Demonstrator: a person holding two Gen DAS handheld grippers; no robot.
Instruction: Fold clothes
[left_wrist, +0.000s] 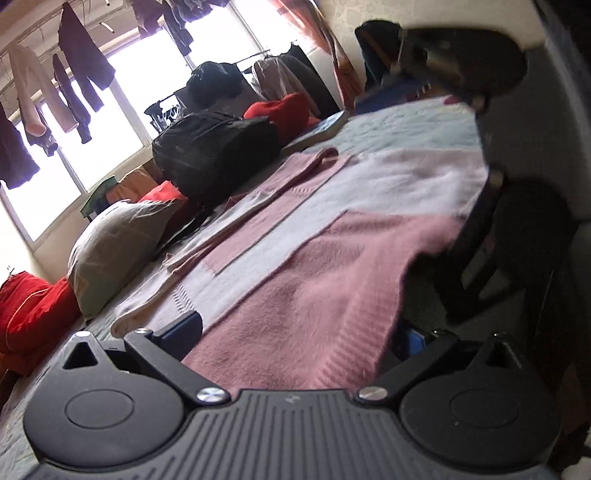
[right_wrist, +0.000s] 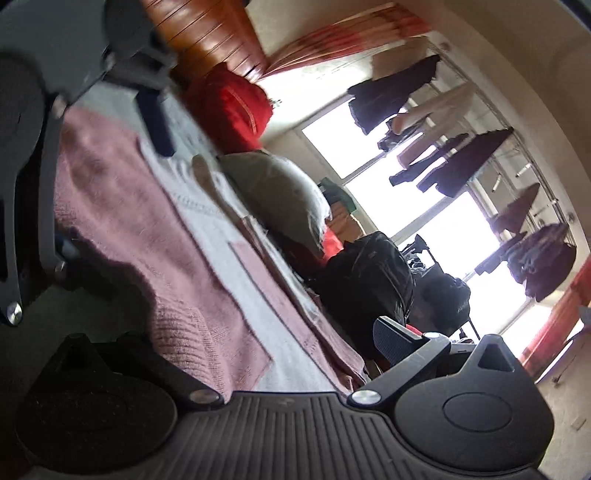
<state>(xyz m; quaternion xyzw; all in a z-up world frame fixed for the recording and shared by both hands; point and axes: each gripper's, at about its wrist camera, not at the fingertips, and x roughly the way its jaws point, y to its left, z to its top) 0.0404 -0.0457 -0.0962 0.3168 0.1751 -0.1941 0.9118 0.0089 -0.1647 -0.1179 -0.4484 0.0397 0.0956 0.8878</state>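
Observation:
A pink and white knit sweater (left_wrist: 295, 236) lies flat on the bed. In the left wrist view my left gripper (left_wrist: 295, 332) stands open at the ribbed hem, and the pink cloth runs between its blue fingertips (left_wrist: 184, 326). In the right wrist view the same sweater (right_wrist: 155, 229) lies ahead, its ribbed hem corner between the wide-apart fingers of my right gripper (right_wrist: 240, 339), which is open. The textured right finger (right_wrist: 388, 336) is clear of the cloth; the other finger is in shadow. The left gripper (right_wrist: 92, 122) shows at the sweater's far edge.
Along the bed's window side lie a grey pillow (left_wrist: 114, 251), a black backpack (left_wrist: 214, 151), red bags (left_wrist: 29, 314) and a book (left_wrist: 321, 129). Dark clothes (left_wrist: 81, 62) hang before the bright window. A blurred dark shape (left_wrist: 509, 243) stands at the sweater's right edge.

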